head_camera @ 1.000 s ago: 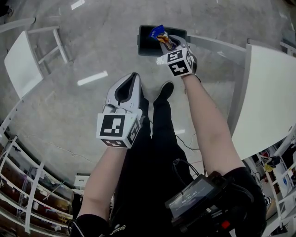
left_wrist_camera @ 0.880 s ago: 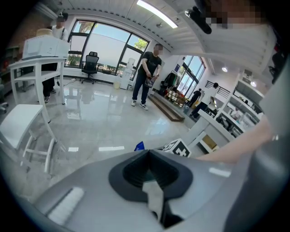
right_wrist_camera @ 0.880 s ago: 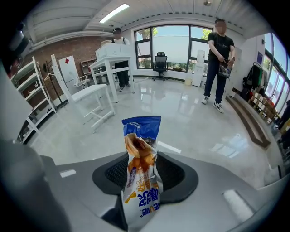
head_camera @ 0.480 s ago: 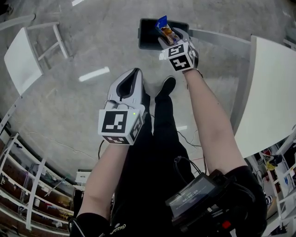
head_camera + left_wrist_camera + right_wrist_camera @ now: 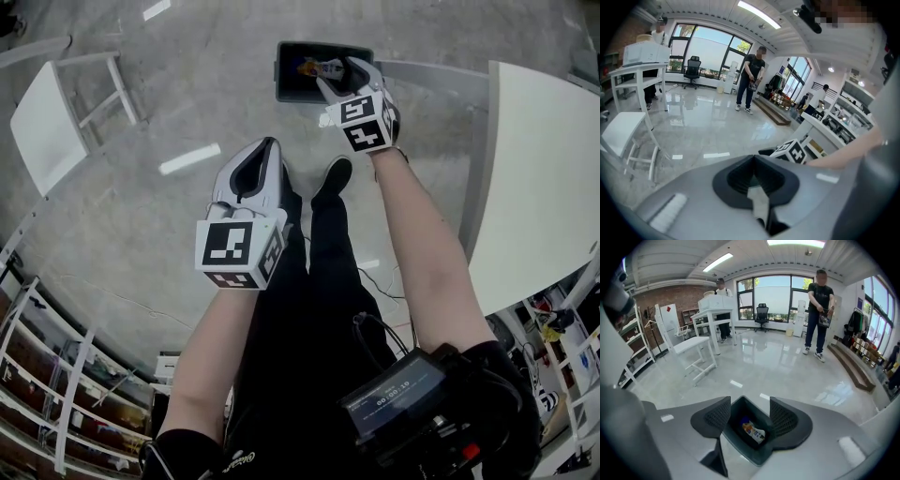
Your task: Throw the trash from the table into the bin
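Dark grey square plastic bin stands on the floor directly below the right gripper, framed between its two jaws. Those jaws stand apart and grip nothing. A crumpled blue, orange and white snack wrapper lies on the bin's bottom, under the jaw gap. The left gripper, held beside and behind the right one, has its jaws together.

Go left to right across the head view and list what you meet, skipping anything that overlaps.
white chair → left claw → right claw → white table
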Tool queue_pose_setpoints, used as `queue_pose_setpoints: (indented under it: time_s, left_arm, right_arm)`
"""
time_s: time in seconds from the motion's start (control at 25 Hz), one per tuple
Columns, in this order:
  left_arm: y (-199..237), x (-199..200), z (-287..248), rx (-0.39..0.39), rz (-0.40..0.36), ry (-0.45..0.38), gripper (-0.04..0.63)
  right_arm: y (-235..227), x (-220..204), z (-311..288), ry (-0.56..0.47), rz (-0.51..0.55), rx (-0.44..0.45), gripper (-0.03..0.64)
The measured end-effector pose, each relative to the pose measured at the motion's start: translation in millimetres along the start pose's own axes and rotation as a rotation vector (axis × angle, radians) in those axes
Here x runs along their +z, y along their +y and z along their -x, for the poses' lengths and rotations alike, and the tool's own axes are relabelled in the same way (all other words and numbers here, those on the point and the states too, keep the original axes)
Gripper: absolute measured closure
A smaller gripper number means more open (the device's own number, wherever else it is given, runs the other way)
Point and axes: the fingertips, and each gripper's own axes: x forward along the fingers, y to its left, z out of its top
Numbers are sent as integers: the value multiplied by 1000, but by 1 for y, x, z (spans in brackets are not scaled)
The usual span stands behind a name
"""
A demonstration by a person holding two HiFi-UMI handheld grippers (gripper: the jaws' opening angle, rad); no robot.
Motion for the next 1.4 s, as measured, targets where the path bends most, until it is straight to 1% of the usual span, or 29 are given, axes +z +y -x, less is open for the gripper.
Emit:
queue_pose_setpoints:
  time_s: [0.12,0.24,0.44,0.56,0.64,0.76,0.84,0.92,1.0,1.08,1.24,1.4]
  left_arm:
    - [2,16,11,8,-11,-32,588]
    - [-7,48,32,6,-42,-83,586]
    - [-30,119,69,-13,-108,-228,588]
    - [-48,160,106,-11,-150,-312,588]
    - [-61,179,135,-15,-177,-352,586]
    - [-79,201,176,-20,-232,-406,586]
    - [-89,224,200,-18,-269,-465,587]
    - [-101,243,222,-19,-291,-522,586]
    - [-113,253,242,-26,-302,-559,586]
    - [-122,262,255,-33,-317,-589,586]
    - [-134,275,269,-46,-339,-627,586]
    - [-153,271,277,-56,-353,-641,586]
  right_arm:
    - [-2,32,41,-92,-58,-36,374]
    - [-2,77,102,-214,-95,-78,422]
    - [-15,174,212,-469,-143,-151,455]
    - [-15,221,282,-585,-160,-181,485]
    - [-10,245,334,-647,-173,-203,501]
    - [2,270,405,-720,-181,-223,515]
    - [4,284,443,-770,-184,-229,519]
    - [6,291,474,-807,-188,-234,520]
    - [13,289,496,-813,-189,-236,522]
    - [18,291,506,-806,-192,-235,520]
    - [23,297,516,-803,-200,-227,520]
    - [28,290,528,-802,-208,-215,520]
